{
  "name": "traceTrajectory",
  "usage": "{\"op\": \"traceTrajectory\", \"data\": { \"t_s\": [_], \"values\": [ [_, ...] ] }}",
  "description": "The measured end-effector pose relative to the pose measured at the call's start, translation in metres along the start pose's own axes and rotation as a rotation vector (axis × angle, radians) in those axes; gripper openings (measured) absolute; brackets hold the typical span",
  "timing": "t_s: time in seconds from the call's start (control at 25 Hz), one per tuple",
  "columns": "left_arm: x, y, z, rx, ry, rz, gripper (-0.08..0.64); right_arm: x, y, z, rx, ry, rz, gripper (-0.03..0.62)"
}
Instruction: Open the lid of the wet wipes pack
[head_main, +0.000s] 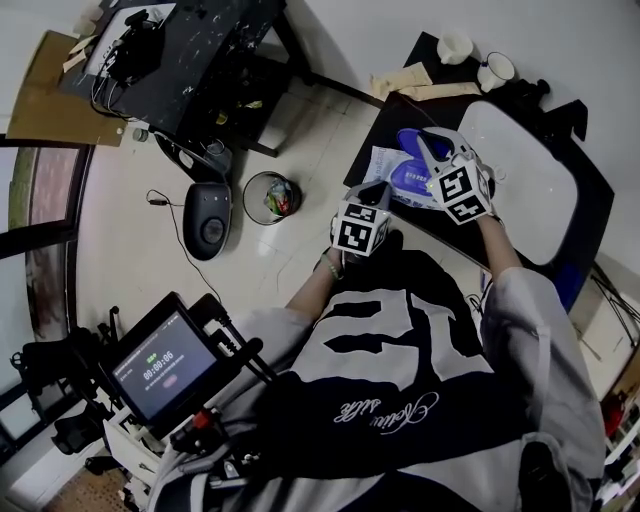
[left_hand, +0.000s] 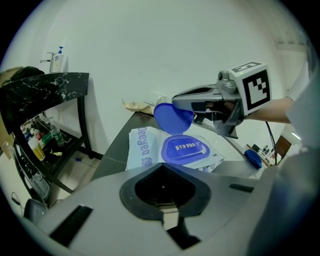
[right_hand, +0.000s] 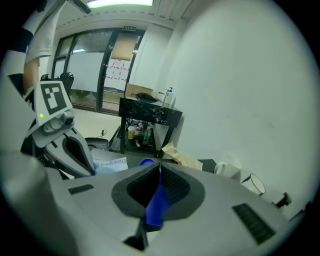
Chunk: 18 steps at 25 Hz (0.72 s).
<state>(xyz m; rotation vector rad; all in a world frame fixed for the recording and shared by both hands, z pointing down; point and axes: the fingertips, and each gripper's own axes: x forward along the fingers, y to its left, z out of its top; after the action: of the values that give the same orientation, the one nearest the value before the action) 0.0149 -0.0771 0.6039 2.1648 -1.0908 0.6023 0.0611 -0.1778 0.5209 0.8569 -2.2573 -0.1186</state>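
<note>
The wet wipes pack (head_main: 383, 165) lies flat on the black table (head_main: 592, 192), pale blue with a blue oval lid frame (left_hand: 185, 150). Its blue lid (left_hand: 173, 118) stands raised off the frame, hinged upward. My right gripper (head_main: 424, 147) is shut on that lid's edge; the blue flap (right_hand: 157, 202) shows pinched between its jaws. My left gripper (head_main: 374, 193) sits at the pack's near edge, jaws together (left_hand: 162, 169). The pack's near edge is hidden behind them, so contact is unclear. The left gripper (right_hand: 86, 167) also shows beside the pack (right_hand: 111, 163) in the right gripper view.
A white oval tray (head_main: 520, 180) lies right of the pack. Two white mugs (head_main: 455, 45) (head_main: 497, 70) and crumpled brown paper (head_main: 420, 85) stand at the table's far end. On the floor: a small bin (head_main: 270, 197), a black marbled shelf unit (head_main: 200, 60), a screen (head_main: 160, 365).
</note>
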Motion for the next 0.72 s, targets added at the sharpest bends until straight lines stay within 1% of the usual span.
{"op": "traceTrajectory", "data": {
  "t_s": [0.2, 0.28, 0.36, 0.44, 0.56, 0.72],
  "values": [
    [0.000, 0.000, 0.000, 0.005, 0.002, -0.002, -0.002, 0.025, -0.015, -0.024, 0.054, 0.085, -0.009, 0.008],
    [0.001, 0.001, 0.000, 0.004, 0.006, -0.003, -0.002, 0.034, -0.018, -0.034, 0.088, 0.113, -0.008, 0.008],
    [0.002, 0.001, 0.000, 0.002, 0.010, -0.005, -0.002, 0.038, -0.019, -0.039, 0.133, 0.120, -0.014, 0.008],
    [0.002, 0.001, -0.001, -0.002, 0.014, -0.009, -0.002, 0.035, -0.020, -0.036, 0.183, 0.102, -0.029, 0.009],
    [0.001, 0.003, -0.002, -0.011, 0.014, -0.012, -0.002, 0.021, -0.022, -0.024, 0.257, 0.055, -0.071, 0.041],
    [-0.002, 0.004, -0.002, -0.023, 0.031, -0.013, -0.002, -0.012, -0.025, -0.003, 0.390, -0.045, -0.127, 0.042]
  ]
}}
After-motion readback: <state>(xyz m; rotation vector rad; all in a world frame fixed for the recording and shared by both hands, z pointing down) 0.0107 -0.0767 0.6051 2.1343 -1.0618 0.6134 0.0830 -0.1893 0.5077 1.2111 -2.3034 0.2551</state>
